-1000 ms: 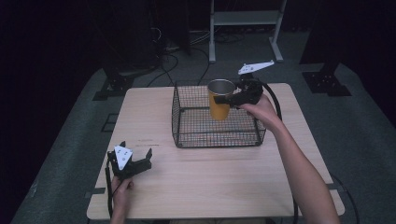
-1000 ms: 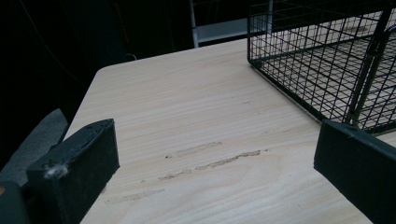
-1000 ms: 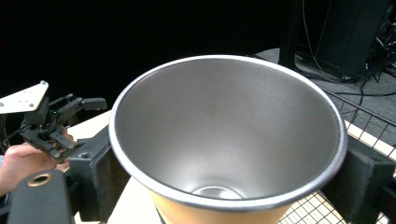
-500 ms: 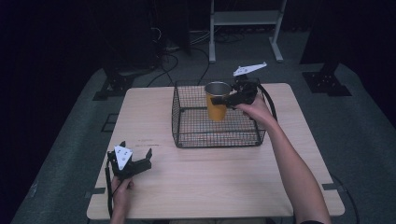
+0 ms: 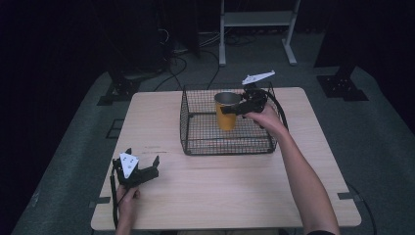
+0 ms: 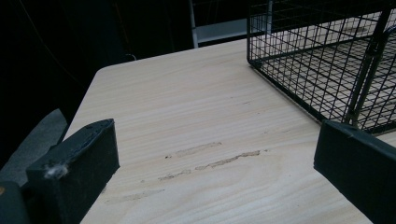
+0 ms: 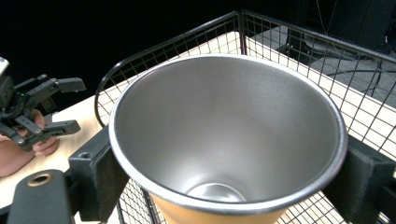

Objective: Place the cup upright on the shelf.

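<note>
Cup (image 5: 226, 110) now higher over basket (image 5: 195, 139), between right gripper (image 5: 237, 108) jaws.

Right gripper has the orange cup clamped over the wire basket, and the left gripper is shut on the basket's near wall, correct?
Not quite. The left gripper is open and holds nothing; it rests on the table, apart from the wire basket, as the left gripper view and the high view show. The right gripper does clamp the orange cup over the basket.

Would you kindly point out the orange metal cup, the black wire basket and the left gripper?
Orange metal cup (image 5: 226, 119), high view, orange side wall.
Black wire basket (image 5: 183, 117), high view, left wire wall.
Left gripper (image 5: 143, 166), high view, midway between its fingertips.
</note>
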`<state>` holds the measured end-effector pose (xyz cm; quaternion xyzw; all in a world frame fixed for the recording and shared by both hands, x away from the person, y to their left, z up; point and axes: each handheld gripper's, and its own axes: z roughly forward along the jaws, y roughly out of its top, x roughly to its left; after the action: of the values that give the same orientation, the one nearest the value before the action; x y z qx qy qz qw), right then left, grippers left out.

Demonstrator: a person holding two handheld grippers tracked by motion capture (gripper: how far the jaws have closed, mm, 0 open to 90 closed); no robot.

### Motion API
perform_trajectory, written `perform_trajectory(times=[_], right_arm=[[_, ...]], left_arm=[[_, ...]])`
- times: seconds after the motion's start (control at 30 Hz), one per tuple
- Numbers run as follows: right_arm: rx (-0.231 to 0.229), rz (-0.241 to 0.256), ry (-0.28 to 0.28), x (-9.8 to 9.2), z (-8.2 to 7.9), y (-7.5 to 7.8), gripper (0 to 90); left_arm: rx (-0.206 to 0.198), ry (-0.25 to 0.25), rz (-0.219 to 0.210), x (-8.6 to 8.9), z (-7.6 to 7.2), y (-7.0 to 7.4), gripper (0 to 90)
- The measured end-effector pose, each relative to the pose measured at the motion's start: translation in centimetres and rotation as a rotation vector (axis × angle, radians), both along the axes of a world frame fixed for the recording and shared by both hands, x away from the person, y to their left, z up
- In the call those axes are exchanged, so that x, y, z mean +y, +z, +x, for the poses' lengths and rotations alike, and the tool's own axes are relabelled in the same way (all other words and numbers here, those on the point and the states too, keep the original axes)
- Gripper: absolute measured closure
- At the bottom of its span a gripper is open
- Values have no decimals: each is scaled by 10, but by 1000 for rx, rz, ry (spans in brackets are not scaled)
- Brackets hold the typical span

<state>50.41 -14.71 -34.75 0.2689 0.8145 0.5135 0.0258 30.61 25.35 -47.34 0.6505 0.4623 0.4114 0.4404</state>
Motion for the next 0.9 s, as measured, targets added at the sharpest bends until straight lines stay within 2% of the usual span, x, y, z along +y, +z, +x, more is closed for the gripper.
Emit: perform_trajectory(times=[0.1, 0.33, 0.47, 0.9], right_arm=[[2, 9, 5, 1, 2, -4, 125], [4, -9, 6, 7, 5, -11, 125], [-2, -28, -6, 10, 7, -15, 124], [25, -94, -38, 8, 18, -33, 123]], left_arm=[[0, 0, -1, 0, 0, 0, 0], [0, -1, -1, 0, 0, 0, 0], [0, -2, -1, 0, 0, 0, 0], [1, -3, -3, 0, 0, 0, 0]])
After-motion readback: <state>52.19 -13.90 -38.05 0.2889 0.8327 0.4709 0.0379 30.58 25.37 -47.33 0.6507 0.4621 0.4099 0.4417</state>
